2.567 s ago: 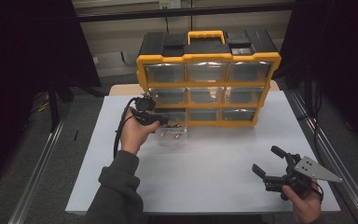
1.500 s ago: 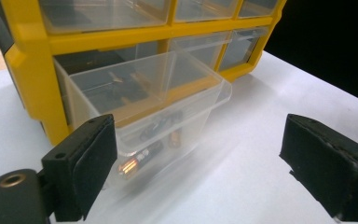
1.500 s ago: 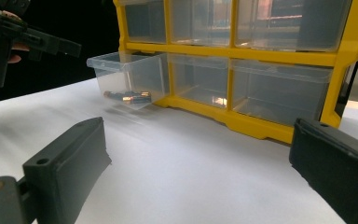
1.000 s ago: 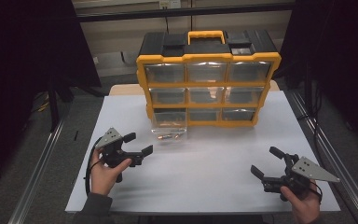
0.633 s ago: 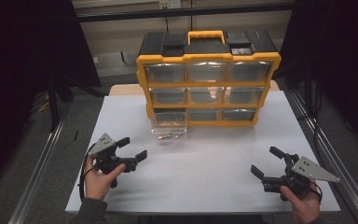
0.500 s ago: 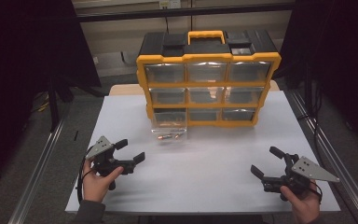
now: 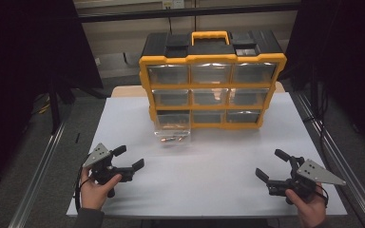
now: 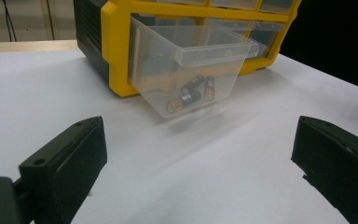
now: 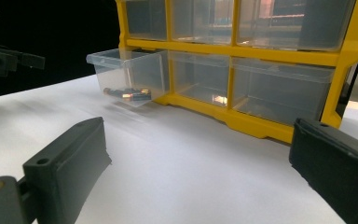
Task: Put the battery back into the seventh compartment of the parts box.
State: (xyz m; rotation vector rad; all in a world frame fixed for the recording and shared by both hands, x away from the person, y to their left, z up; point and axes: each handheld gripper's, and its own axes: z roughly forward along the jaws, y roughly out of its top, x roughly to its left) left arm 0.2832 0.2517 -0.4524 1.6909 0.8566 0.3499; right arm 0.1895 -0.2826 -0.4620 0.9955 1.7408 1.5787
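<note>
Since the yellow organizer (image 7: 211, 80) stands at the table's (image 7: 209, 166) far middle, its pulled-out bottom-left drawer (image 7: 172, 124) of batteries (image 8: 191, 94) lies ahead-right of the nearer left hand-held gripper (image 7: 128, 158), jaws spread, empty; the right hand-held gripper (image 7: 272, 164), likewise released, sits farther off.

Your left gripper (image 7: 127, 158) is back from the open drawer (image 7: 172, 132), low at the table's (image 7: 209, 161) near-left, jaws apart.

Across the lower half of the high view, the white counter (image 7: 199, 175) is lying open between both tools. The yellow-and-black plastic drawer cabinet (image 7: 211, 78) is blocking the upper centre, its clear plastic drawer (image 7: 172, 128) holding batteries (image 8: 191, 95) jutting forward at lower left.
</note>
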